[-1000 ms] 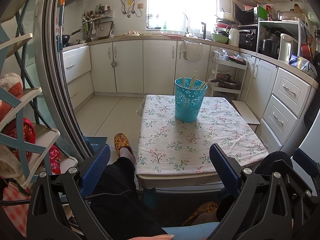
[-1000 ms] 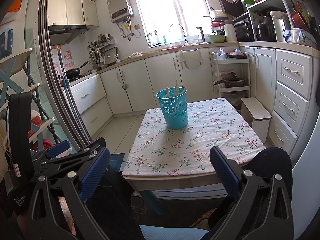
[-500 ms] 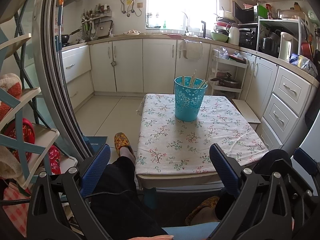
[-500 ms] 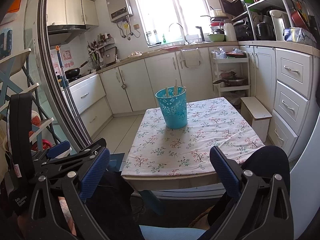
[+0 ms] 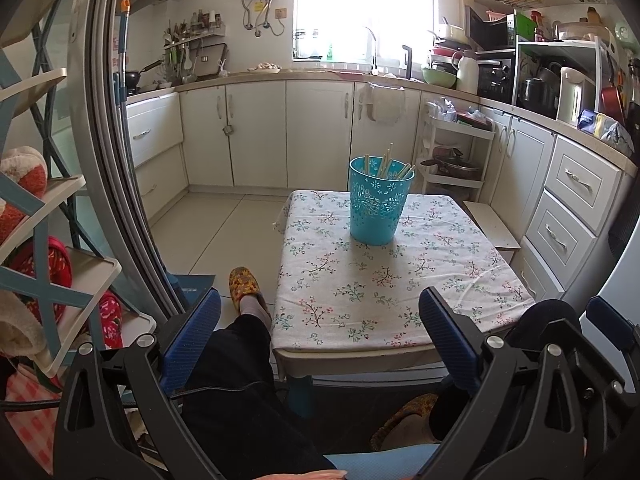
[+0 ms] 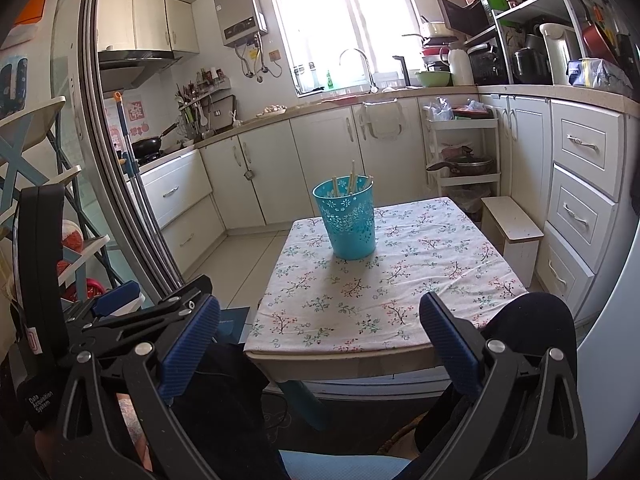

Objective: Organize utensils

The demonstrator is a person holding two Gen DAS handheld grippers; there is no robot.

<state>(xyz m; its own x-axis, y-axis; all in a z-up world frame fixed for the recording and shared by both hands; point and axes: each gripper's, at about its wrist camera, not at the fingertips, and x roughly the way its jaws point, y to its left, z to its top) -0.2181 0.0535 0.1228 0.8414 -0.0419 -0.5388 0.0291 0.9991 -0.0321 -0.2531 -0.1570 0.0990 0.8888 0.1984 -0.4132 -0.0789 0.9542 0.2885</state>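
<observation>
Upright, chopsticks [image 5: 390, 166] fill basket [image 5: 378, 208].

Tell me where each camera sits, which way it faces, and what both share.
Left wrist: on the left gripper, held low before the table, facing the teal basket and far cabinets; open jaws, the person's legs and slippered foot show.
Right wrist: on the right gripper, facing the same way from further right; open jaws, a knee and the left gripper's body at left show.
Shared: table, teal basket with chopsticks, window, white cart.
</observation>
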